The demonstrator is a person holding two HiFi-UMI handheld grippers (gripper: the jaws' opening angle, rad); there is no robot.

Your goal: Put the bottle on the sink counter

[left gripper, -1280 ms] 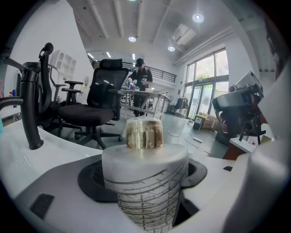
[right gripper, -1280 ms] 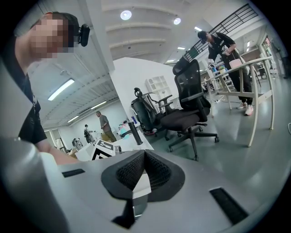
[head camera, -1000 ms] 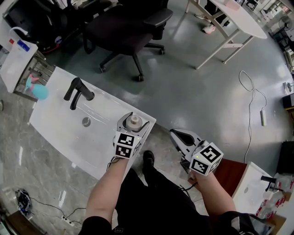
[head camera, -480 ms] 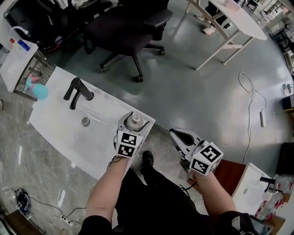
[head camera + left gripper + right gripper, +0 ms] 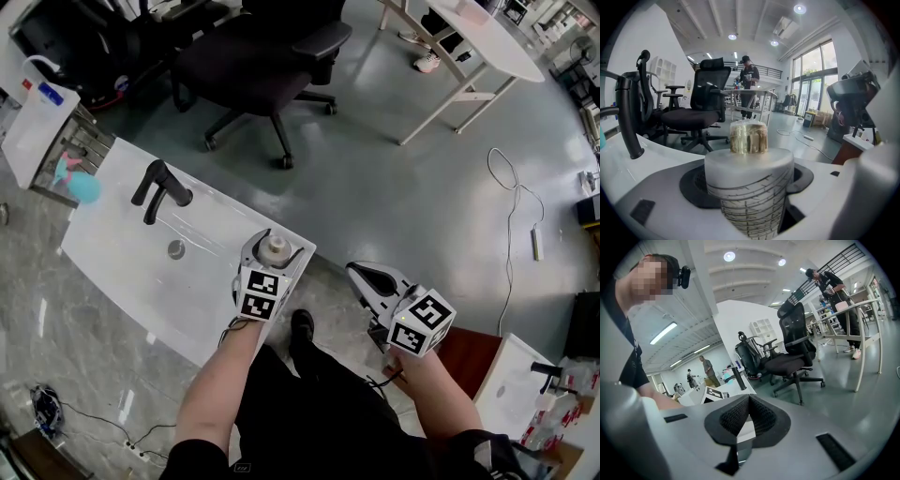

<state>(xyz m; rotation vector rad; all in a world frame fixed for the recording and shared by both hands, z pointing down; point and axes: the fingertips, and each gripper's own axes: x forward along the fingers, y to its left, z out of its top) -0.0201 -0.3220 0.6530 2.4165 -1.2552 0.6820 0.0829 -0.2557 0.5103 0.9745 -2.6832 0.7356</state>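
A small bottle (image 5: 274,247) with a pale ribbed body and a tan cap stands upright between the jaws of my left gripper (image 5: 273,253), which is shut on it. It sits over the right-hand corner of the white sink counter (image 5: 122,246); I cannot tell whether its base touches the counter. Up close in the left gripper view, the bottle (image 5: 749,187) fills the middle and the black faucet (image 5: 626,117) rises at the left. My right gripper (image 5: 367,278) hangs off the counter's right side over the floor, shut and empty, its pads (image 5: 761,416) pressed together.
The black faucet (image 5: 157,187) and a drain (image 5: 175,248) lie left of the bottle. A teal object (image 5: 80,186) and a white jug (image 5: 37,117) stand beyond the counter's far left end. A black office chair (image 5: 262,56), a white table (image 5: 487,37) and a floor cable (image 5: 514,187) lie behind.
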